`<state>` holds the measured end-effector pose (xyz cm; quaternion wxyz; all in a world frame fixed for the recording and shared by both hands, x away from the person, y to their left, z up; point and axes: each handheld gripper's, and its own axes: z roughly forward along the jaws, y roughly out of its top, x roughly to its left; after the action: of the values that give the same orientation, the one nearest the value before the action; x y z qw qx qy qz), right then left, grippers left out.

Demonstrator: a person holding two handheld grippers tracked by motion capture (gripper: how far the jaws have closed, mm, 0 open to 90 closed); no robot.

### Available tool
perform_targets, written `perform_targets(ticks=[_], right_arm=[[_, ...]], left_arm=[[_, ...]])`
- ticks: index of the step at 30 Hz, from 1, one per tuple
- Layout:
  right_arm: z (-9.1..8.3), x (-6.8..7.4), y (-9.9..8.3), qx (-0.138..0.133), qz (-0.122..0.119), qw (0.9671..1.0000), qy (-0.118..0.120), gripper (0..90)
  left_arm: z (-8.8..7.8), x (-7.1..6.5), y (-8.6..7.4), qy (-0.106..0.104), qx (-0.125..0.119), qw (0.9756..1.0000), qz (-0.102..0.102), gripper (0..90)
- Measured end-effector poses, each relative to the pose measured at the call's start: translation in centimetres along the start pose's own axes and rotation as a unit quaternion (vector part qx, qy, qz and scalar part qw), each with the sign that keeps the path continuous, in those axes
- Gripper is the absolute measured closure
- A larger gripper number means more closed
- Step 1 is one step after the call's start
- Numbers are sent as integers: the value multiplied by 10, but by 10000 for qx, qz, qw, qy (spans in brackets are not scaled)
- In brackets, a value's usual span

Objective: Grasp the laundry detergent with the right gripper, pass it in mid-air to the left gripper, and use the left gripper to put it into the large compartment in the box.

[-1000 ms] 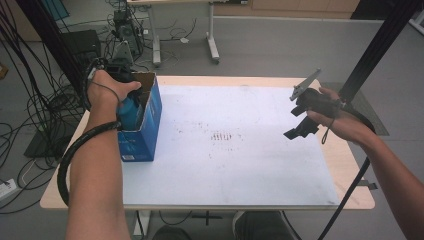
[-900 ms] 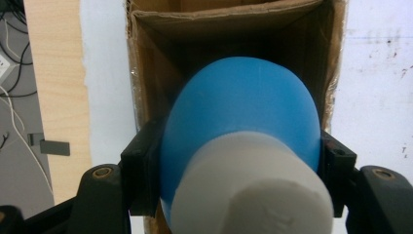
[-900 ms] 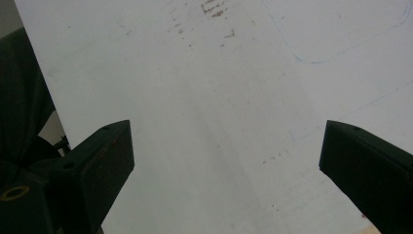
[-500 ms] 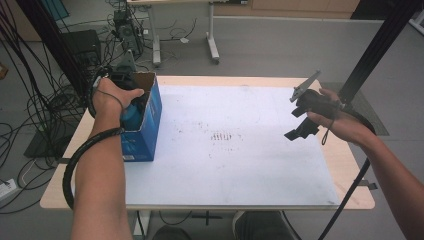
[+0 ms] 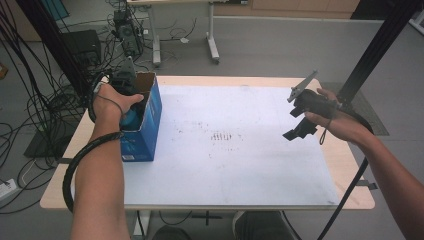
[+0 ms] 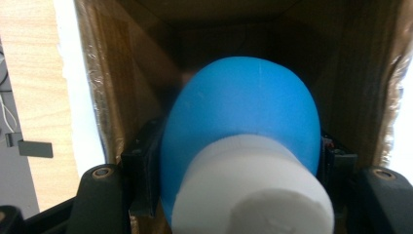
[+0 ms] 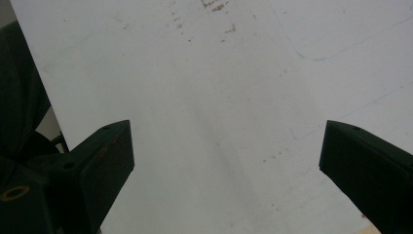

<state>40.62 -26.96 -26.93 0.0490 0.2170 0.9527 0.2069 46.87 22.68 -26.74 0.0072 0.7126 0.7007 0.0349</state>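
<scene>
An open blue cardboard box [image 5: 145, 135] stands at the table's left edge. My left gripper [image 6: 238, 161] reaches down into it, shut on a blue rounded object with a white cylindrical end [image 6: 243, 131]; the box's brown inner walls [image 6: 112, 83] surround it. From above, the hand covers most of the left gripper [image 5: 125, 82], and a bit of the blue object [image 5: 131, 119] shows inside the box. My right gripper [image 5: 296, 116] hovers over the table's right side. Its jaws stand wide open over the white sheet [image 7: 219, 97], nothing between them [image 7: 226, 151].
A white sheet [image 5: 240, 165] with faint marks covers most of the wooden table [image 5: 352, 200]. A black pole [image 5: 372, 50] rises past the table's right rear corner. Cables [image 5: 30, 100] and equipment lie on the floor to the left, and another desk's legs [image 5: 212, 40] stand behind.
My left hand has sunk a little, carrying the blue object deeper into the box. The right gripper has stayed where it was.
</scene>
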Motion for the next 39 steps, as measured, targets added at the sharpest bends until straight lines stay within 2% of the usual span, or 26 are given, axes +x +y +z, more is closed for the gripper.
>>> perform_targets(ticks=[39], right_arm=[[-1, -1, 5, 62, -27, 10000, -56, 57]], left_arm=[[2, 1, 2, -21, -53, 10000, -40, 355]])
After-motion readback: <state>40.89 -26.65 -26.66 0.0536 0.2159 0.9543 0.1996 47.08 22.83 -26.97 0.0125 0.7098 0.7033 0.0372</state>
